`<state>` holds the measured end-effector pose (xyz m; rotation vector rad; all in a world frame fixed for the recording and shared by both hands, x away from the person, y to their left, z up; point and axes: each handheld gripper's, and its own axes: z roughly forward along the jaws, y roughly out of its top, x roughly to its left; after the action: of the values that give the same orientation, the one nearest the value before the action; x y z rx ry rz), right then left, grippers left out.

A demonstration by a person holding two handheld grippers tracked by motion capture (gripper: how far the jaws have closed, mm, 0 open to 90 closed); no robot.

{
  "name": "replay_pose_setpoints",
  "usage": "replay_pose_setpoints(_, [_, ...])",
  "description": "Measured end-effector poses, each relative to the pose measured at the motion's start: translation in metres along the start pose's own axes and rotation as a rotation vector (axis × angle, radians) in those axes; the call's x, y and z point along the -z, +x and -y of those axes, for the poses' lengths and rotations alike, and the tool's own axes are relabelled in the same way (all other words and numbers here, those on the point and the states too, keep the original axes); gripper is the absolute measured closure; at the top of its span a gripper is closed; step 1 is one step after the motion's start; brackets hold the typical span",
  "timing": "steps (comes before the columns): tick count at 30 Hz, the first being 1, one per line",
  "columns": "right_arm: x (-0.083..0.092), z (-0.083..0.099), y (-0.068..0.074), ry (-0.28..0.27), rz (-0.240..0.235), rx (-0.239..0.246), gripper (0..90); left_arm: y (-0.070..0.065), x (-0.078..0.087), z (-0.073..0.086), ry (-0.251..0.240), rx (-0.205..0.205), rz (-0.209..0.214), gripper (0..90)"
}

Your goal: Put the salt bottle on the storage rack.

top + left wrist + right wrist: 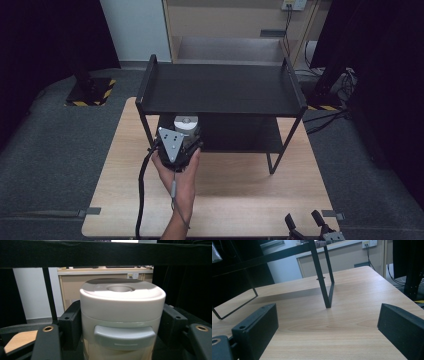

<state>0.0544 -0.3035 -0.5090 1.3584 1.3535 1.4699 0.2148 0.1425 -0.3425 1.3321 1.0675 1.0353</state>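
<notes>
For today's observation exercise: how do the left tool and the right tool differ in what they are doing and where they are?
The left tool is shut on the white lidded container at the black shelf rack's lower shelf; the right tool is open and holds nothing. The left tool is held forward at the rack; the right tool sits at the wooden table's near edge. Both have two black jaws.
</notes>
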Motion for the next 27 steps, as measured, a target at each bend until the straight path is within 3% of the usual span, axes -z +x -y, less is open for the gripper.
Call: replay_pose_setpoints(27, [-0.008,-0.001,-0.005,0.016,0.009,0.0,3.8,-0.001,-0.033,0.012,0.014,0.029,-0.076,30.5])
